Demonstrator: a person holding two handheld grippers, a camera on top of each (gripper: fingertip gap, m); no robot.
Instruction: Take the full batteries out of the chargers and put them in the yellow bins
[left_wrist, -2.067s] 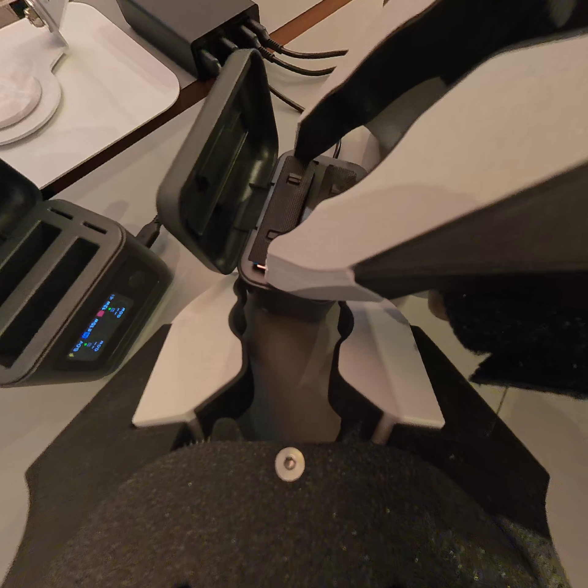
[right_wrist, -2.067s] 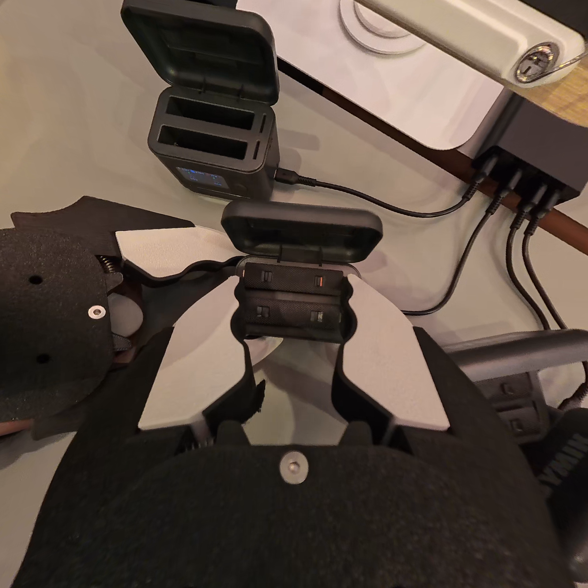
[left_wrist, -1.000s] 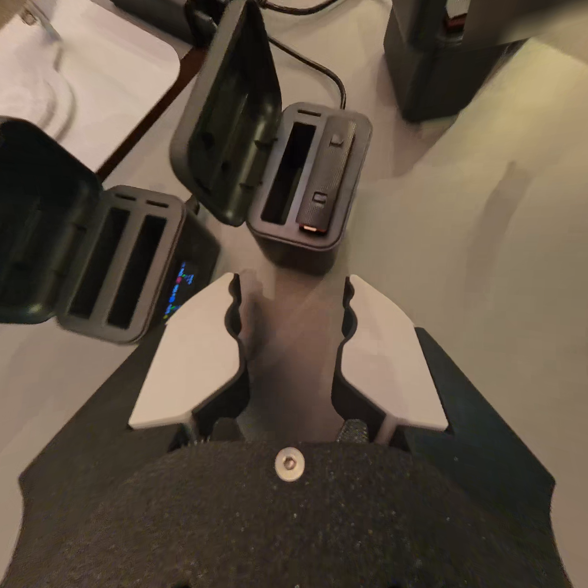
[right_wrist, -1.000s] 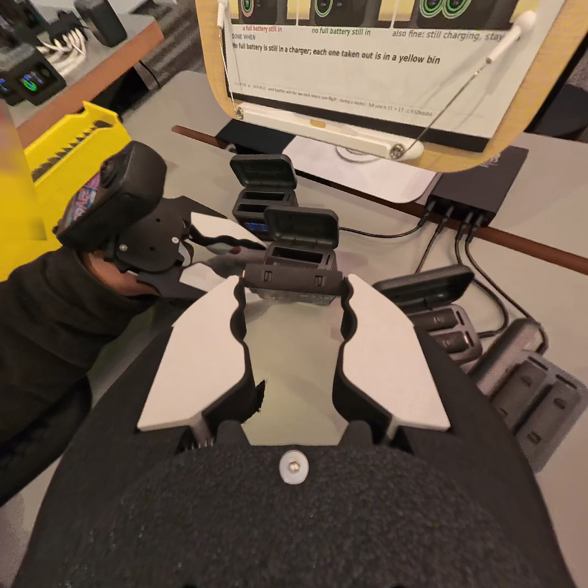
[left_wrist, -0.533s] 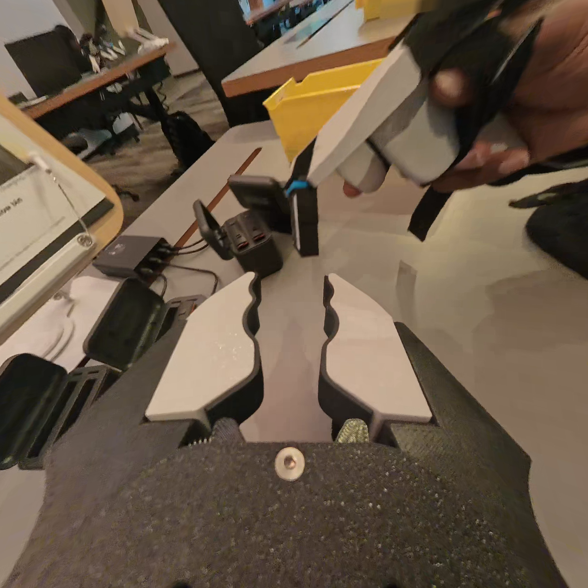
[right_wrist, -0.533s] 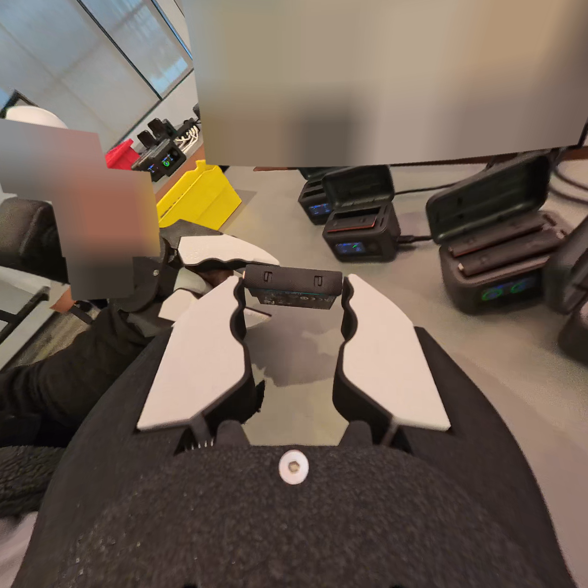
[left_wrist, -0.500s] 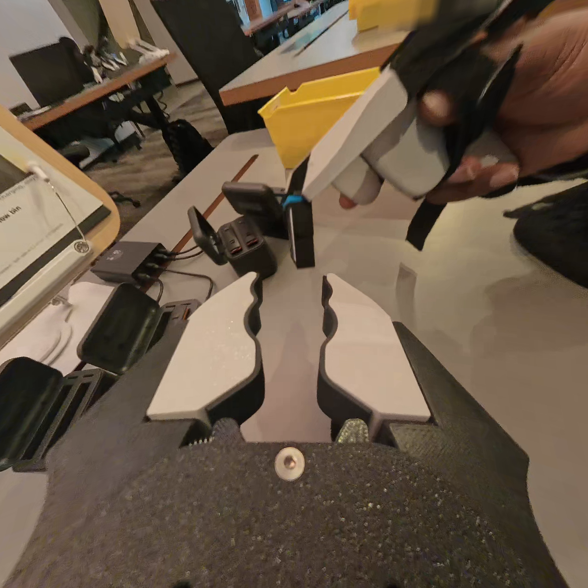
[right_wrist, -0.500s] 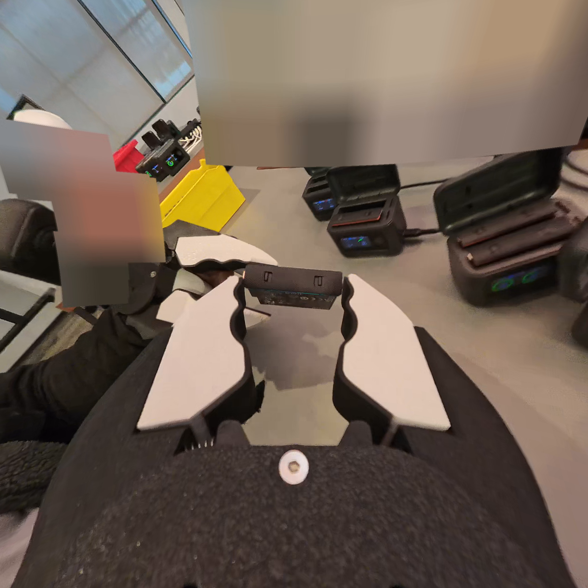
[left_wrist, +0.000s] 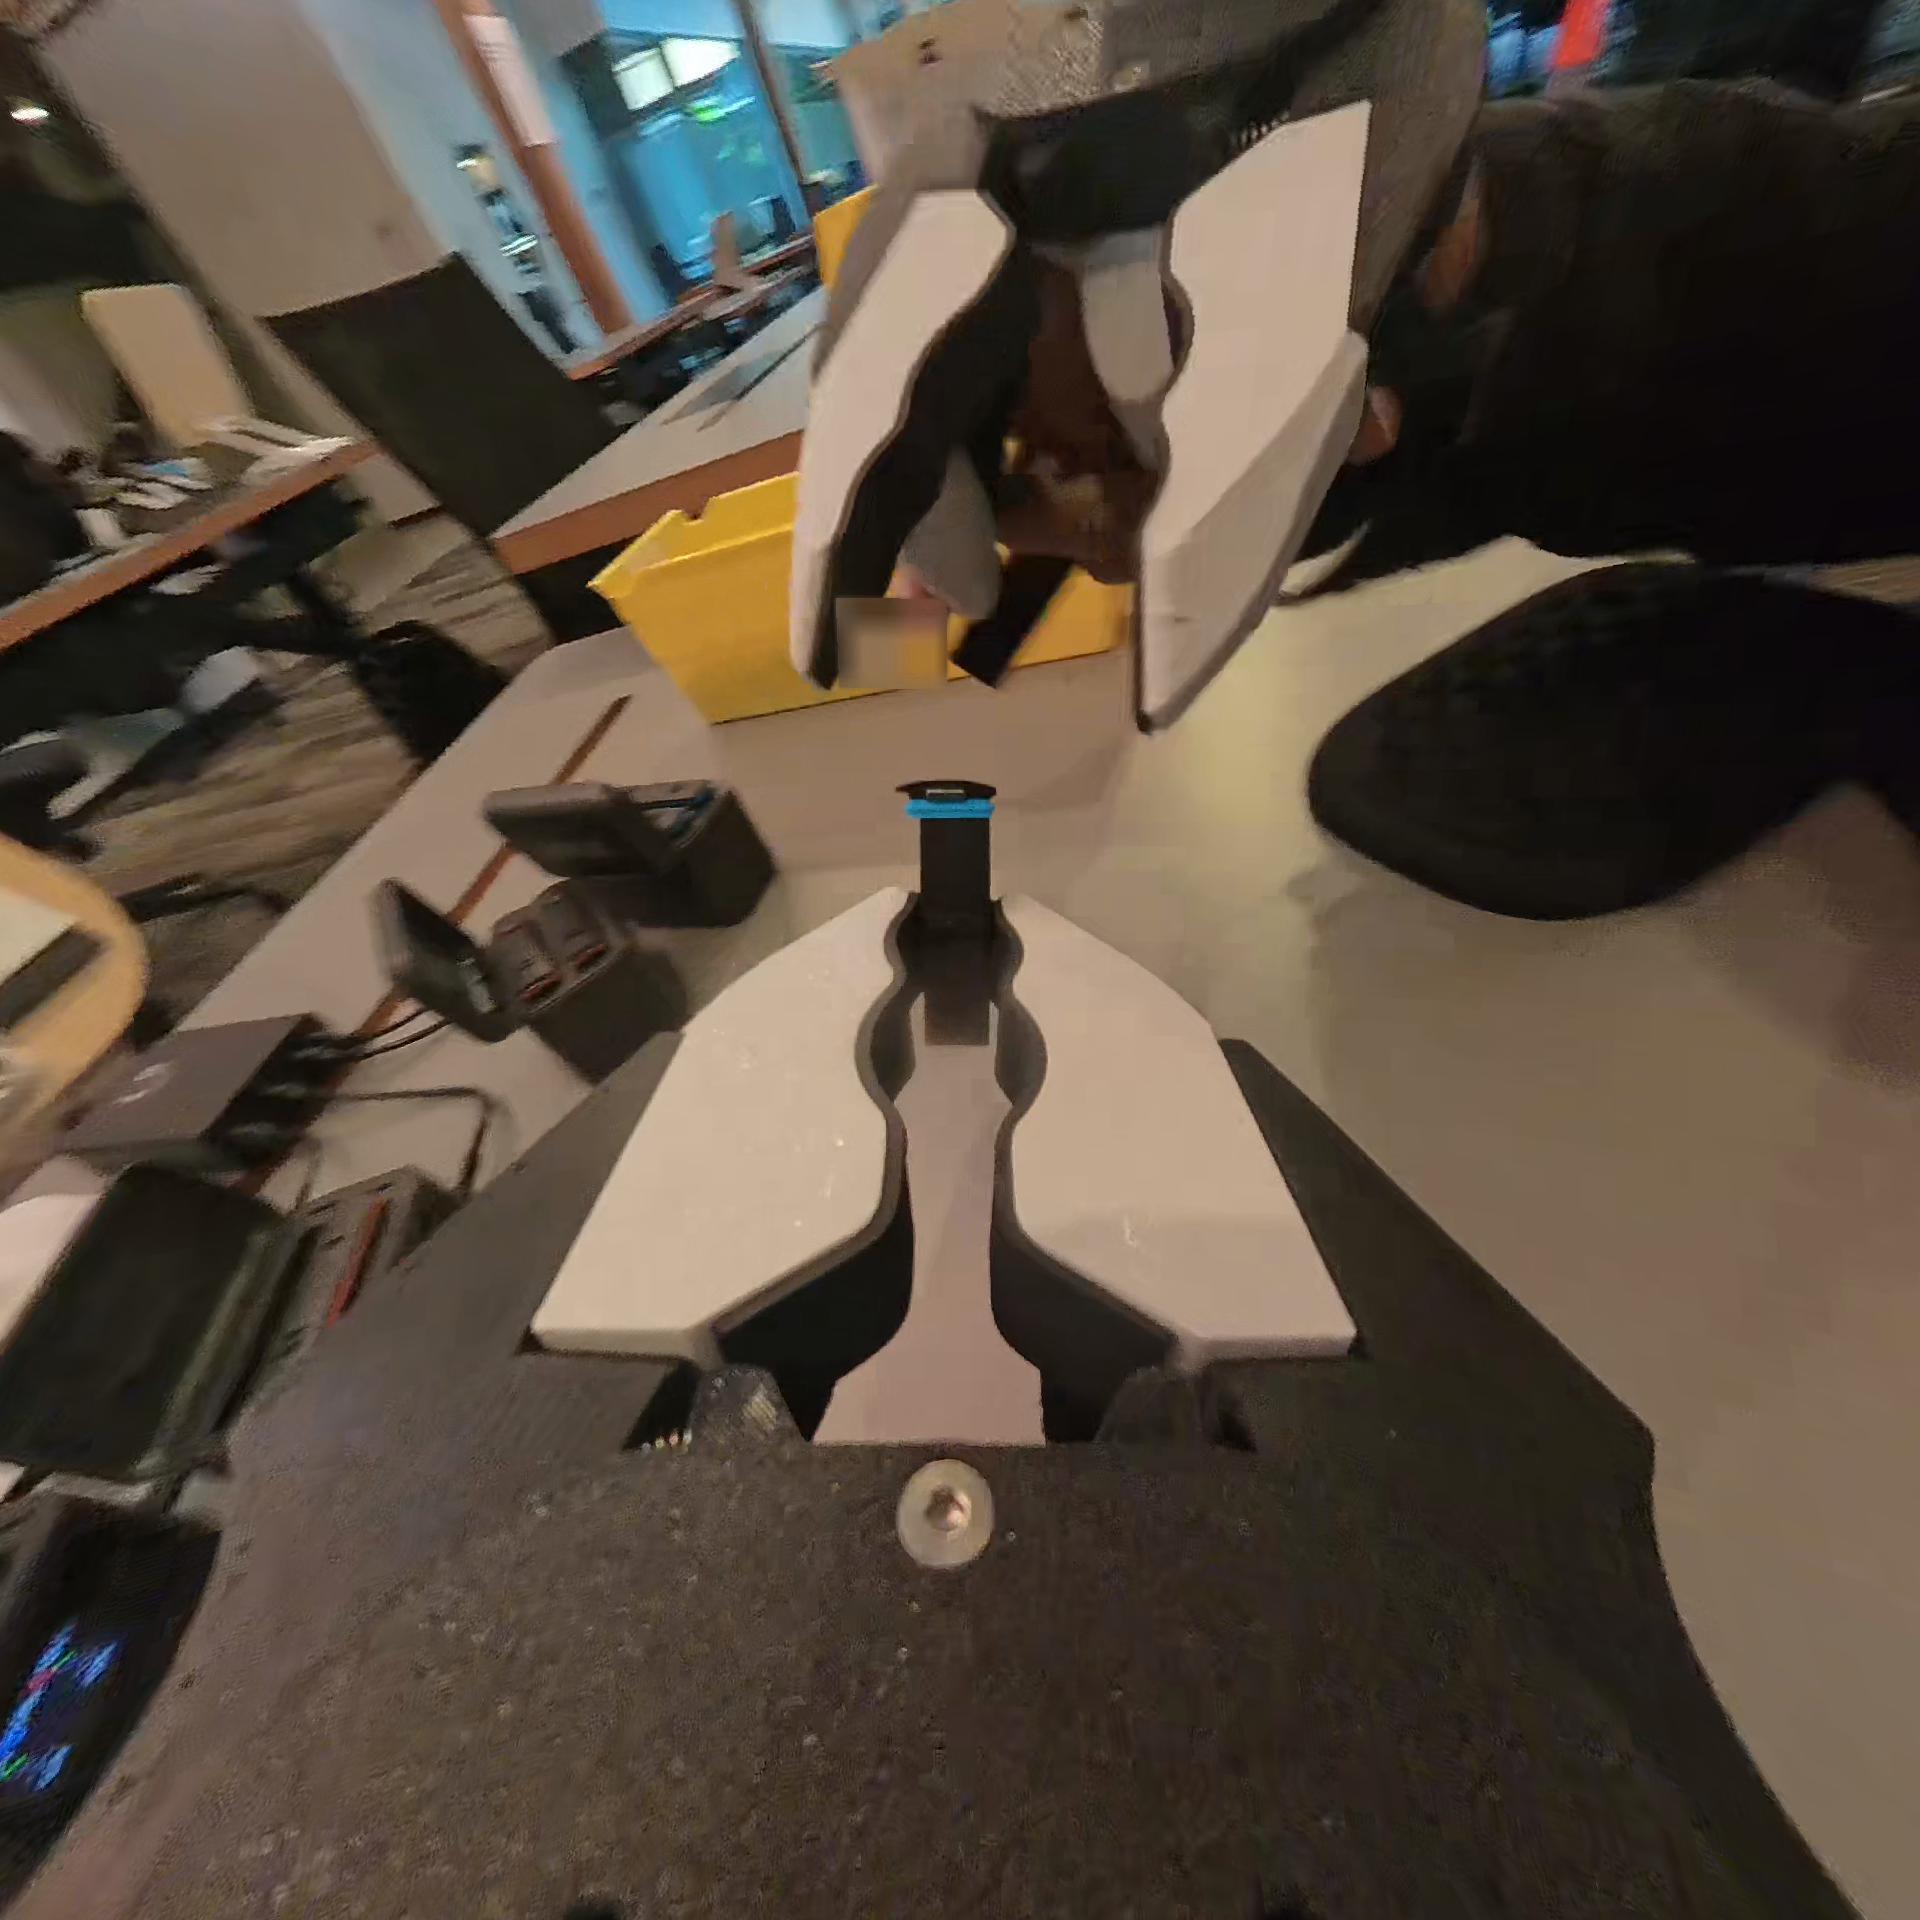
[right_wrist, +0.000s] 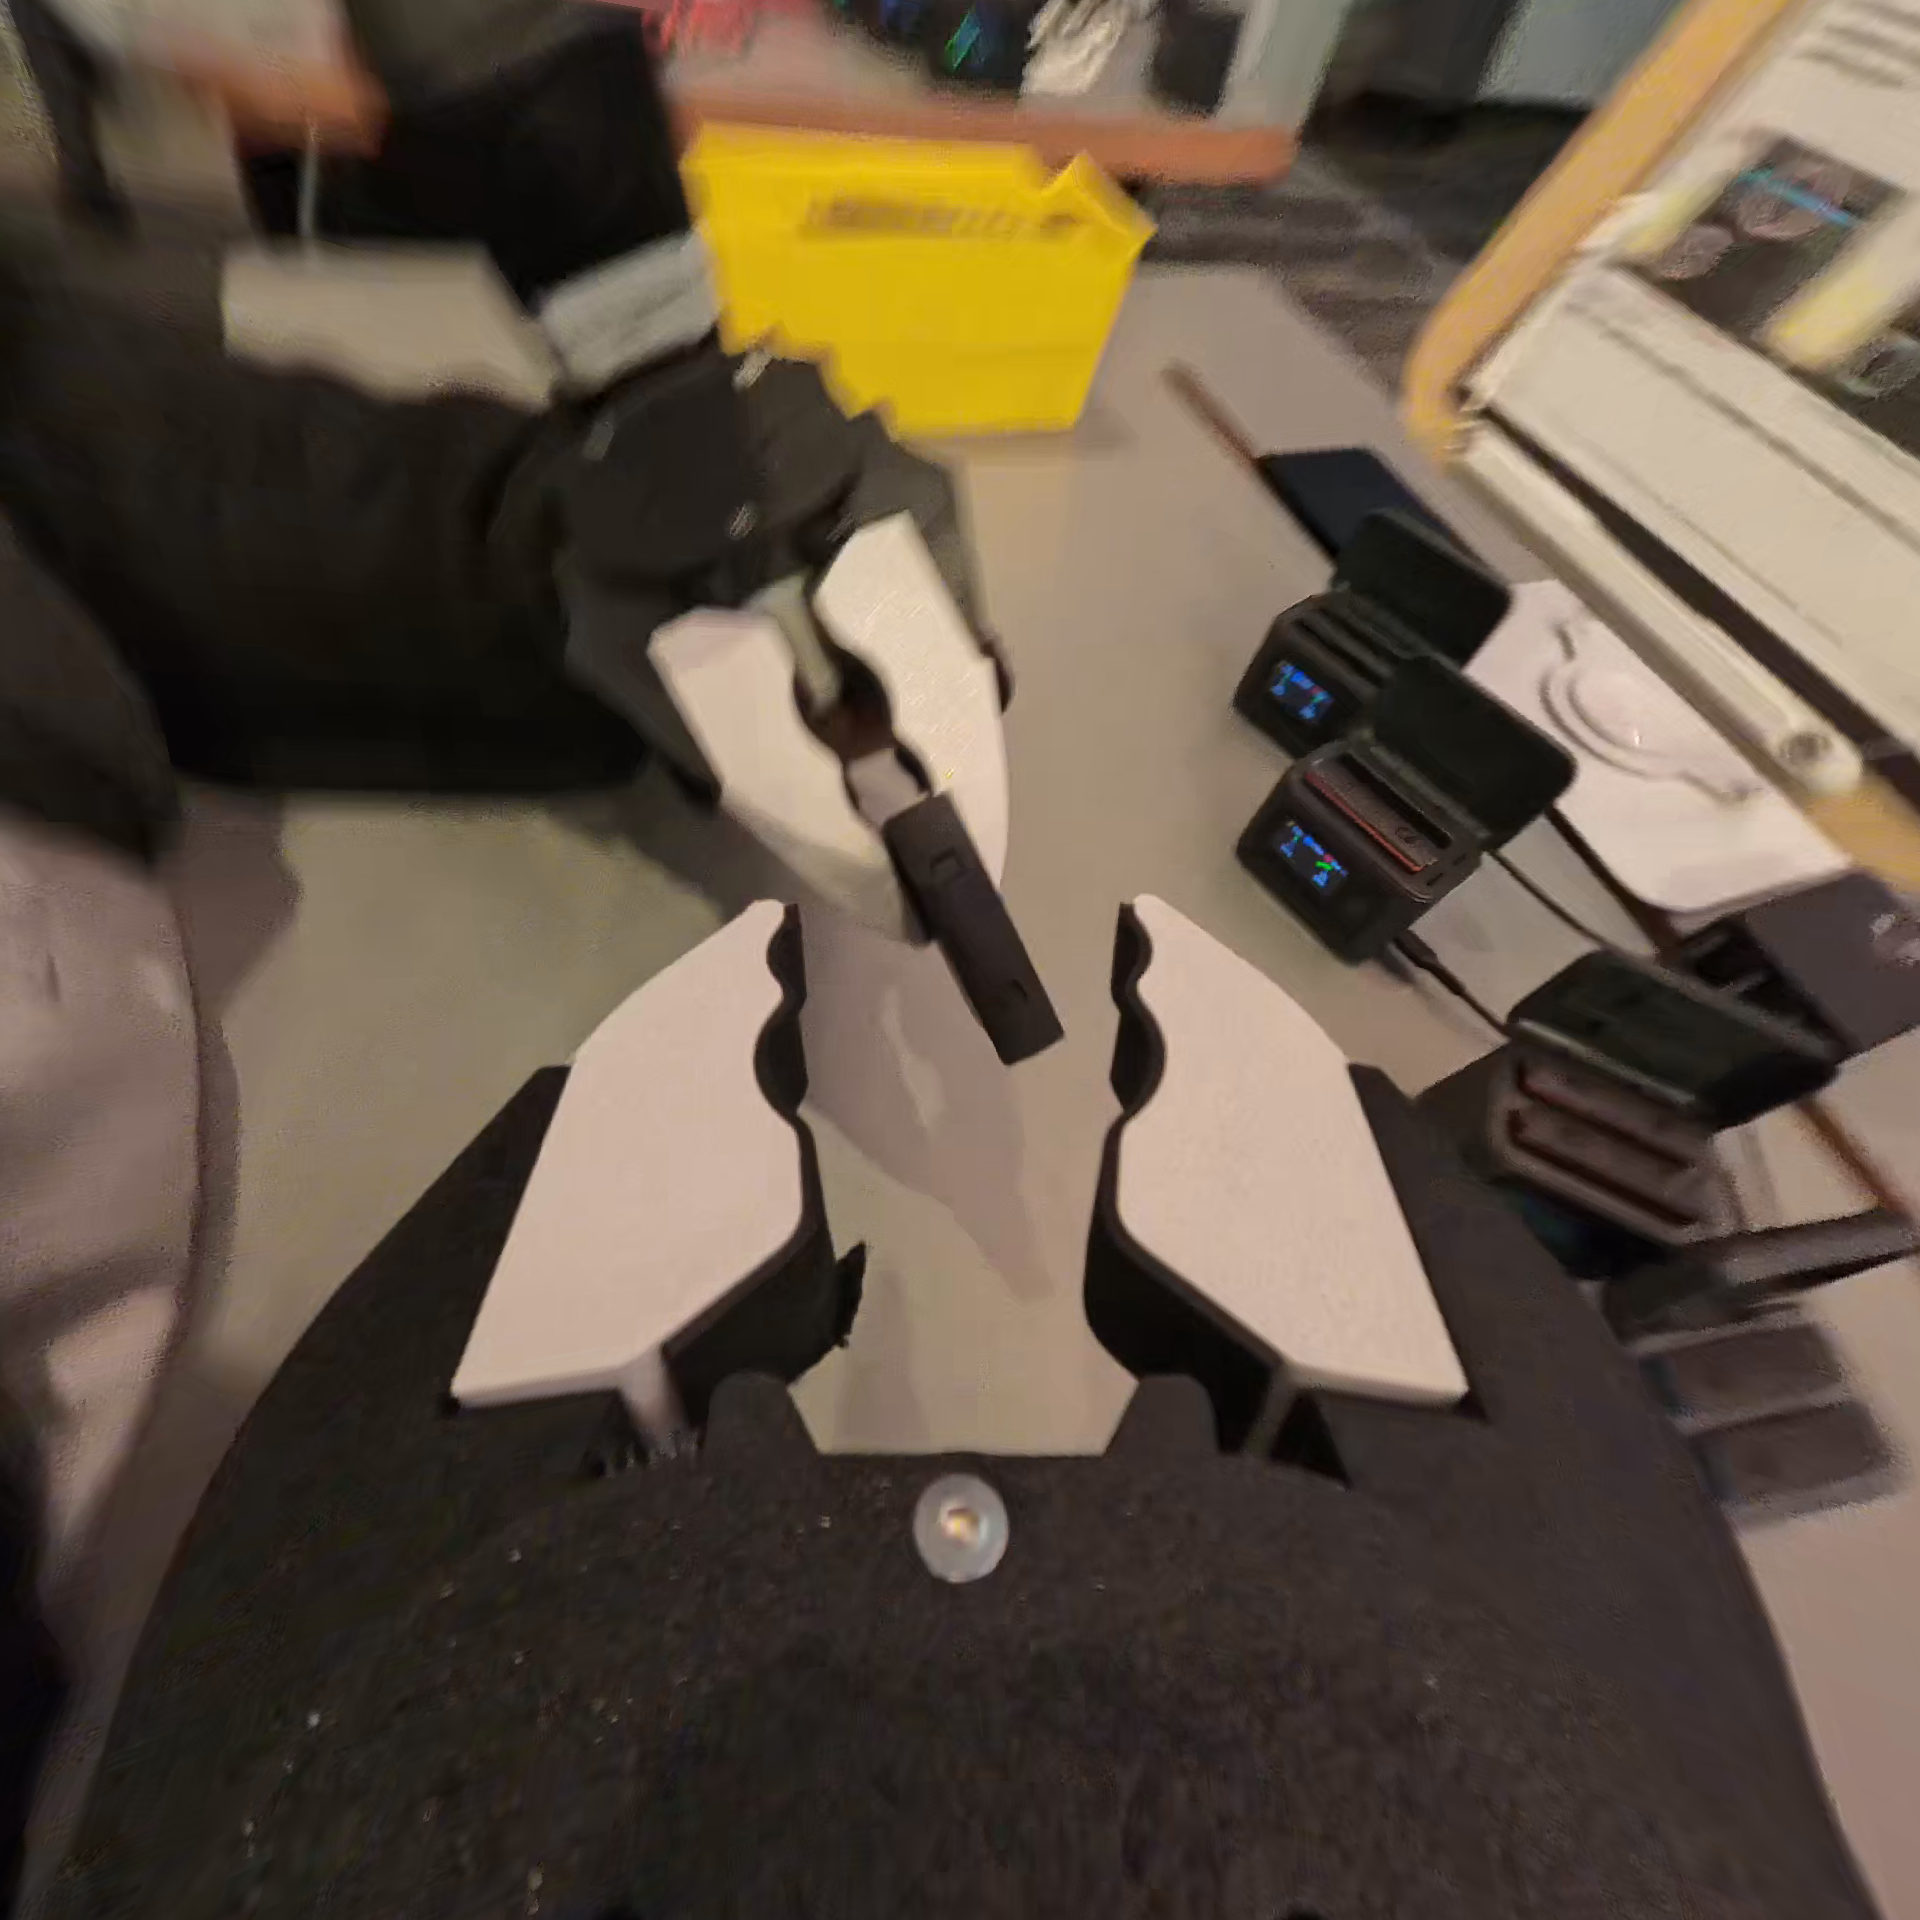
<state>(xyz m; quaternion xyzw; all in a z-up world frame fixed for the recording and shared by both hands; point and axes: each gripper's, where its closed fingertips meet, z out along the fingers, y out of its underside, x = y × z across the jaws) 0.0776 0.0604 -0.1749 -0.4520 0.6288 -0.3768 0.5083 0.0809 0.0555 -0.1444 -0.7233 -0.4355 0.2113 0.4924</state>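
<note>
The left gripper (left_wrist: 951, 920) pinches a slim black battery with a blue band (left_wrist: 948, 862) at its white fingertips, held above the grey tabletop (left_wrist: 1455, 1091). The right gripper (right_wrist: 951, 940) gapes wide and empty just beside it. A yellow plastic bin (left_wrist: 717, 623) sits beyond, near the open black chargers (right_wrist: 1371, 831).

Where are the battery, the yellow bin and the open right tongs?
battery (left_wrist: 951, 883): left wrist view, its black body.
yellow bin (left_wrist: 727, 623): left wrist view, its front wall.
right tongs (right_wrist: 956, 956): right wrist view, gap between tips.
</note>
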